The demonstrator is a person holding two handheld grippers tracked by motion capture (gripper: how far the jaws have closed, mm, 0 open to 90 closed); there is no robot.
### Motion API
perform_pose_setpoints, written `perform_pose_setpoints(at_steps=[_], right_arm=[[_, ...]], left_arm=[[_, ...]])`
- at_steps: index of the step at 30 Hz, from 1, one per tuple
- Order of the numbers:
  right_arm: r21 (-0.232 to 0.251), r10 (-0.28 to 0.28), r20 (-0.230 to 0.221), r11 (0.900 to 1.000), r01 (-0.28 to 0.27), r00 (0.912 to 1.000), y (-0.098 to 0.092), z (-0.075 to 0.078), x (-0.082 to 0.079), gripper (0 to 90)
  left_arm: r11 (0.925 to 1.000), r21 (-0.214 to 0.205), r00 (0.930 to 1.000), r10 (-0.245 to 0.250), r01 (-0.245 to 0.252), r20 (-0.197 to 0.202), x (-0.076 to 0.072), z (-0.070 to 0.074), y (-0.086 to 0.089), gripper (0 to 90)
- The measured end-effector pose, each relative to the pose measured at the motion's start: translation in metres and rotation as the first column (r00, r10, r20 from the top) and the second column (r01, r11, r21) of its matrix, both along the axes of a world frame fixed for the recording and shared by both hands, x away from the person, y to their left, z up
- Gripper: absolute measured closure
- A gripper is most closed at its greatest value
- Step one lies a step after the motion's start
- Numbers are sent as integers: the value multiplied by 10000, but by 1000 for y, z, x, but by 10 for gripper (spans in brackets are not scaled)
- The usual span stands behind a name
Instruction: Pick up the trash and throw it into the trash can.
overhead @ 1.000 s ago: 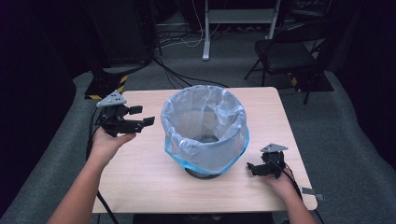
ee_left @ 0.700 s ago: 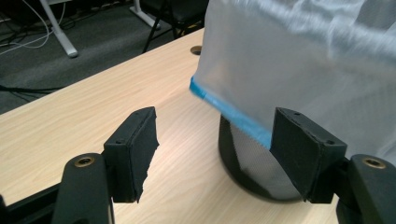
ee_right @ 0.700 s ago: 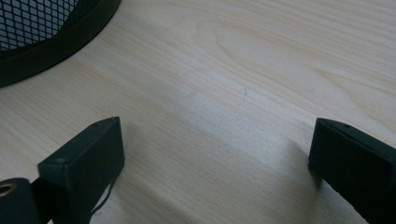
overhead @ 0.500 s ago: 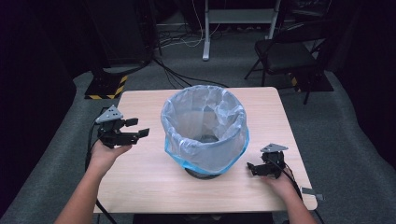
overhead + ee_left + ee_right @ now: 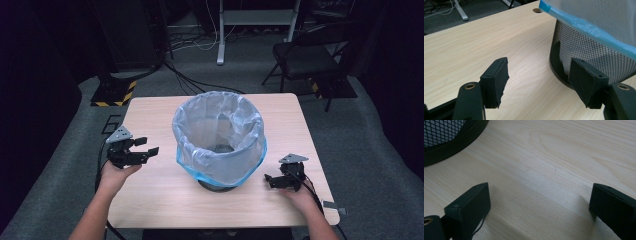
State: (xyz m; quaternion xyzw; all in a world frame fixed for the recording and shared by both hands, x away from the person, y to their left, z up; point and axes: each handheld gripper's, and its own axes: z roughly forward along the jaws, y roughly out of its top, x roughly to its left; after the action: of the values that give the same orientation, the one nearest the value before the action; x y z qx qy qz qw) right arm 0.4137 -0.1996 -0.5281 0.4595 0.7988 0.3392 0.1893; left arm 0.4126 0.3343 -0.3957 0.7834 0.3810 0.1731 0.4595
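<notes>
So there's a black wire-mesh waste bin [image 5: 218, 150] lined with a clear plastic bag with a blue edge [image 5: 220, 125], sitting pretty much in the middle of the light wooden table [image 5: 165, 195]. The bag is folded over the rim and hangs partway down the outside of the mesh.

The left tool [image 5: 144, 147] hangs over the table's left edge, just beside the bin but not touching it. Its jaws have just been closing a bit, but they're still spread with nothing between them. In the left gripper view the bin's mesh wall and black base ring sit right behind one of the pads [image 5: 585, 80].

The right tool [image 5: 270, 179] sits low at the table's right front part, near the bin's base. Its jaws are spread wide over bare wood, and the right gripper view catches the bin's bottom ring up in the corner.
</notes>
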Motion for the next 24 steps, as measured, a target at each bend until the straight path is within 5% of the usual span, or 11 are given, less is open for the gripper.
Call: perform_pose_setpoints(at_steps=[24], right_arm=[[9,-12,-8,10000,12,10000,0,0,0,26]], left_arm=[[9980,-194,9978,604,-609,-282,-13,-54,22,310]])
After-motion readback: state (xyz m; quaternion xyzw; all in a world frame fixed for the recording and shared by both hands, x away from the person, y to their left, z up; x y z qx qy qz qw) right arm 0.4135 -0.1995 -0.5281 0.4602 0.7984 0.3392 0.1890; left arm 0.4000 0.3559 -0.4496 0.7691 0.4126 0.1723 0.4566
